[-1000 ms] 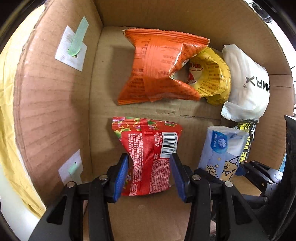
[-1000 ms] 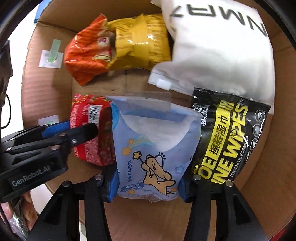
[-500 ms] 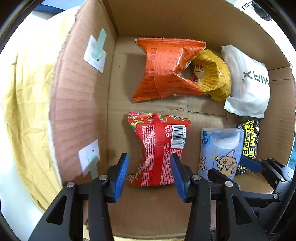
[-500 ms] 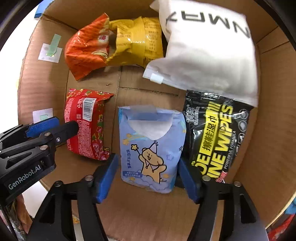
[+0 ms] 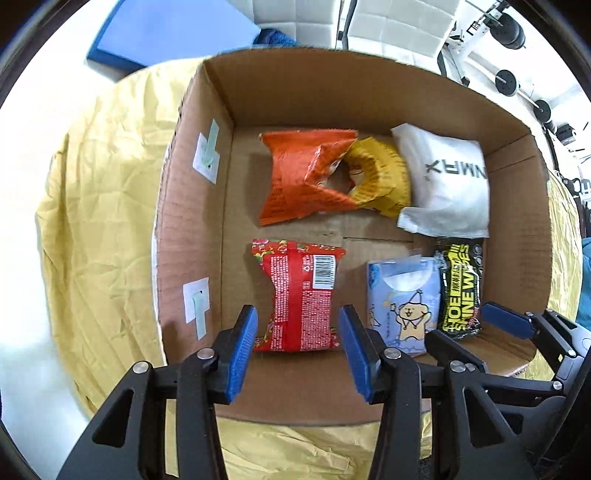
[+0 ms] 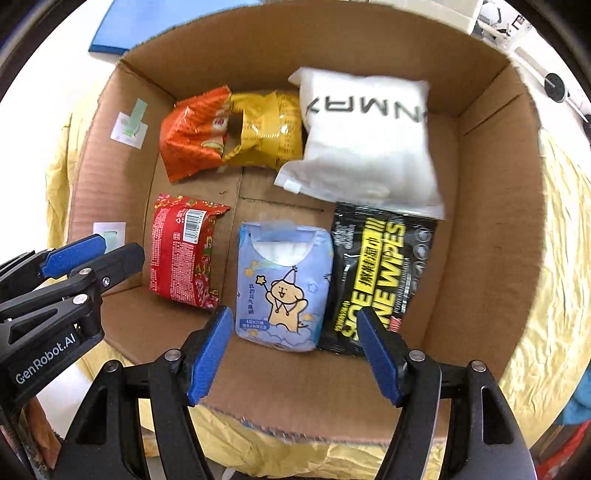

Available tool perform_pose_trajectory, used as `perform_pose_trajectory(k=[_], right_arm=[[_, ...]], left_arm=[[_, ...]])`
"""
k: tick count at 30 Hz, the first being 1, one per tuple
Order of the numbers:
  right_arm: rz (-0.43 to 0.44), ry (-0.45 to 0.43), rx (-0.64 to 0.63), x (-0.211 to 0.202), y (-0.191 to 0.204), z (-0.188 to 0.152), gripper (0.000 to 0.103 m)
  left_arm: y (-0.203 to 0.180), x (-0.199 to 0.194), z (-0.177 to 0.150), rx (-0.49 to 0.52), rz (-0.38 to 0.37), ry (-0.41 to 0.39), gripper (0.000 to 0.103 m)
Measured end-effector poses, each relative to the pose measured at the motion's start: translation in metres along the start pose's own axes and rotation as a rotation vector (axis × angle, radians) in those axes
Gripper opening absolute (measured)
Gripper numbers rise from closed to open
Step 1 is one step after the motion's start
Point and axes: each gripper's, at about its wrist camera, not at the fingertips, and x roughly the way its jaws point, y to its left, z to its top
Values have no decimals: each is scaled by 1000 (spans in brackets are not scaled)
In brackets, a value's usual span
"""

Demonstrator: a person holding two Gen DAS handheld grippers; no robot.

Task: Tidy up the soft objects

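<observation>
- Left claw spread, holding nothing; its blue pads straddle the near end of the red snack packet without touching it. Judged a release posture: packet lies flat on the box floor, near-left.
- Right claw likewise spread and empty, jaws either side of the blue tissue pack, clear of it. Pack lies flat, near-centre.
- Both claws sit at the near rim of the cardboard box, above the floor; the left claw shows at the left edge of the right wrist view.
- Near row, left to right: red packet, tissue pack, black shoe wipes pack. Tissue pack and wipes touch; a gap lies between red packet and tissues.
- Far row: orange snack bag, yellow snack bag pressed against it, white pouch far-right, its near edge overlapping the wipes.
- Judgement: items laid in two rows to fill the floor; sorting looks near complete.
- Obstacles: box walls close on the left; the two claws near each other.
- Box rests on a yellow cloth over the bench; blue pad beyond.
</observation>
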Motion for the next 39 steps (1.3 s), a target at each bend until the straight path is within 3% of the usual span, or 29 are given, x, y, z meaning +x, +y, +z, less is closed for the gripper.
perform_pose_trajectory(k=[2, 4, 7, 8, 10, 12, 13, 14, 15, 27, 39], right_arm=[[-13, -18, 7, -12, -8, -3, 77], [-17, -34, 15, -21, -12, -4, 89], [-36, -61, 29, -39, -24, -9, 89], [-38, -68, 35, -43, -24, -9, 90], [-40, -79, 49, -53, -26, -10, 99], [-43, -91, 67, -64, -29, -9, 101], [-45, -97, 77, -67, -32, -11, 102], [-49, -102, 83, -68, -33, -11, 102], [-50, -109, 90, -70, -36, -12, 103], [-38, -188, 116, -104, -40, -36, 103], [41, -369, 101, -243, -42, -124, 103]], left_arm=[[-3, -6, 3, 7, 4, -14, 53], [-2, -14, 6, -1, -2, -35, 54], [0, -24, 6, -8, -8, -54, 61], [-1, -25, 8, -8, -8, -62, 68], [-3, -27, 8, -13, -7, -84, 69], [-4, -28, 7, -19, -9, -98, 72], [-4, -31, 5, -19, -4, -107, 78], [-6, -26, 5, -17, 1, -112, 95], [-7, -28, 4, -14, 8, -117, 100], [-18, -68, -15, -5, 35, -216, 100], [-43, -211, -78, -23, 2, -439, 100]])
